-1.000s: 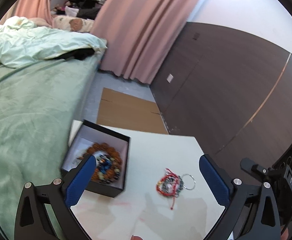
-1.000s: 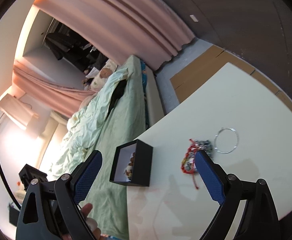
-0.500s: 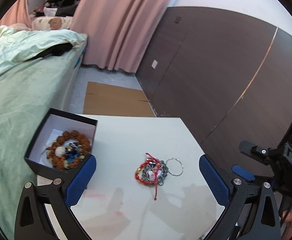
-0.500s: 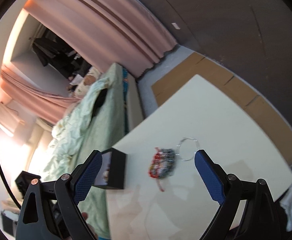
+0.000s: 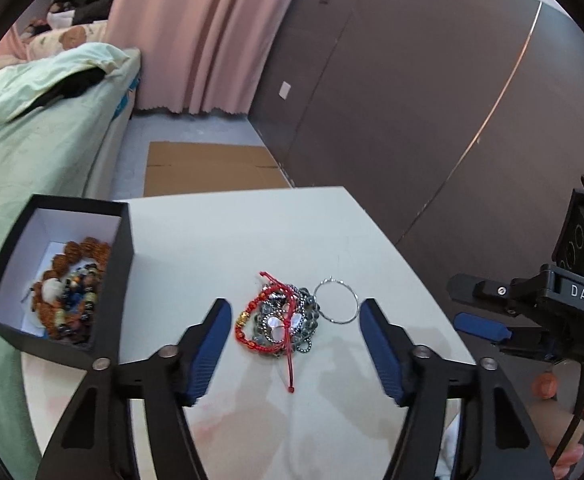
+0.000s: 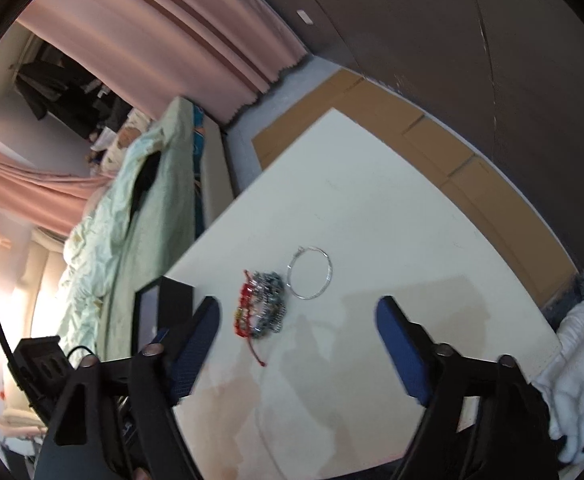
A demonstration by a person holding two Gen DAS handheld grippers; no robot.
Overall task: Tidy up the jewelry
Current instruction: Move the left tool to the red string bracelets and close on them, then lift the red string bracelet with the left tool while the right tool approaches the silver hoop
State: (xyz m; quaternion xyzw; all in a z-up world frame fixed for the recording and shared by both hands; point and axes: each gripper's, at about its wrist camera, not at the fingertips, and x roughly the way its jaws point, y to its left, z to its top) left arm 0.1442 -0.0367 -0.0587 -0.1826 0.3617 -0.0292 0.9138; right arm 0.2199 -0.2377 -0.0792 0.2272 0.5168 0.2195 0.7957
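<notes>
Both tongs (image 5: 292, 344) (image 6: 298, 344) lowered toward bracelet pile (image 5: 277, 322), jaws closing, empty

I am looking into a bedroom in someone's home. A bed (image 5: 39, 152) with a pale green cover and a rumpled quilt (image 6: 103, 216) runs along one side, right against the small white desk (image 5: 243, 232). Floor-length pink curtains (image 5: 195, 36) hang beyond it, and behind a second curtain I can make out dark clothes (image 6: 63, 96) hanging, wardrobe-like. The opposite wall is dark brown panelling (image 5: 392, 92) with a white switch plate (image 5: 285, 89). Flattened cardboard (image 5: 207, 168) lies on the grey floor (image 5: 195, 130) past the desk. A patterned pillow (image 5: 71, 36) sits at the bed's far end.
</notes>
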